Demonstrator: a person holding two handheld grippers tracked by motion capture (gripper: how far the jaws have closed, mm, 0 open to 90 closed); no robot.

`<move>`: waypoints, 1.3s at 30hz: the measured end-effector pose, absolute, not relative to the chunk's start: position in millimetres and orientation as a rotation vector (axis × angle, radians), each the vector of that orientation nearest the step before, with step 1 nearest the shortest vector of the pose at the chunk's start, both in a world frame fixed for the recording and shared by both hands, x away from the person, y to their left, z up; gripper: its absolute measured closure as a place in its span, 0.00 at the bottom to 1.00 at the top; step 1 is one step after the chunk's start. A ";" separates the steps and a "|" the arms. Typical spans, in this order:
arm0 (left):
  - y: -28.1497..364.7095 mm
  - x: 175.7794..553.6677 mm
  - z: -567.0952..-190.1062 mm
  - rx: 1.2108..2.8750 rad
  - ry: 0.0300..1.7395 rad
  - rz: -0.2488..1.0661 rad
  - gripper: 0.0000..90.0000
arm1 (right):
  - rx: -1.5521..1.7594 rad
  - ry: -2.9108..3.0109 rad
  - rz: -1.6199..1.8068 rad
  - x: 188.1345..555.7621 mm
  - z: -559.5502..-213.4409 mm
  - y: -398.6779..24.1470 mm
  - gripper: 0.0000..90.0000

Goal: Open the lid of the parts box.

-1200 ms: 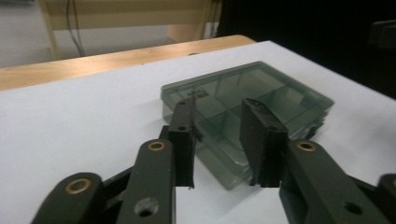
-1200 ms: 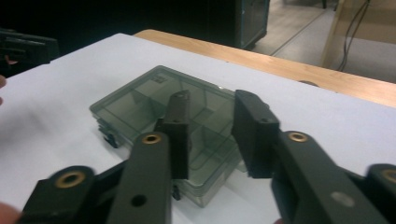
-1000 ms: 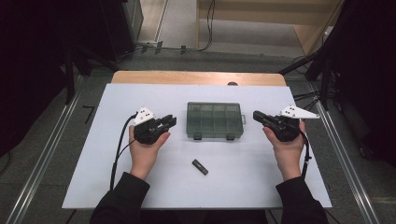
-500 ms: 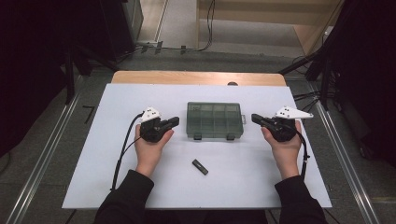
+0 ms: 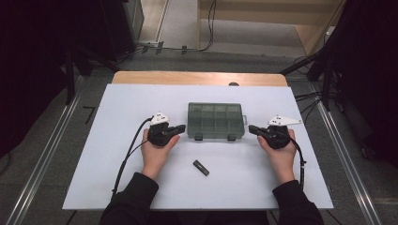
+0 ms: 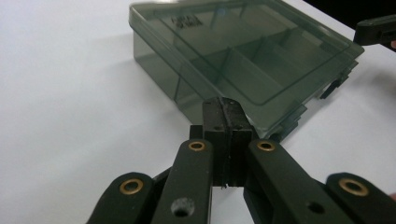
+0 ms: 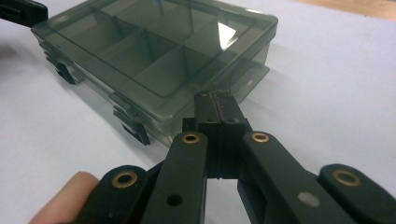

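Smoky clear compartment box (image 5: 216,120), lid shut, sits at frame centre of the high view on the white table (image 5: 117,103), latches on its lower edge. Left gripper (image 5: 180,128) just left of the box, jaws pressed together, nothing between them; they have just been closing. In the left gripper view its closed tips (image 6: 224,112) sit right at the near corner of the box (image 6: 243,56), contact not clear. Right gripper (image 5: 251,129) just right of the box, jaws also together and empty; in the right gripper view the tips (image 7: 218,105) point at the box's (image 7: 149,51) lower right corner, close to it. Small black stick-like item (image 5: 201,167) lies below the box, lower centre, well apart from both grippers. Both hands rest low on the table.
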State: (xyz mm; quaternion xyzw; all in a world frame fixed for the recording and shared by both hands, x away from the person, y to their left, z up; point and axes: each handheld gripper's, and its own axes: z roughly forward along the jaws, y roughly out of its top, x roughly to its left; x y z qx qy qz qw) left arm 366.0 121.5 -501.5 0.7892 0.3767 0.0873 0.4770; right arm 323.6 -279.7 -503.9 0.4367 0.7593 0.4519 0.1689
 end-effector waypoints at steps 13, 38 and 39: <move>119.7 365.2 -504.7 1.968 0.921 0.175 1.00 | 1.226 2.260 1.228 321.1 -513.1 -274.0 0.98; 121.0 366.4 -503.8 1.956 0.913 0.151 1.00 | 1.184 2.280 1.263 318.8 -507.7 -272.0 0.98; 121.0 366.2 -503.6 1.955 0.912 0.151 1.00 | 1.180 2.279 1.260 318.8 -507.6 -271.8 0.98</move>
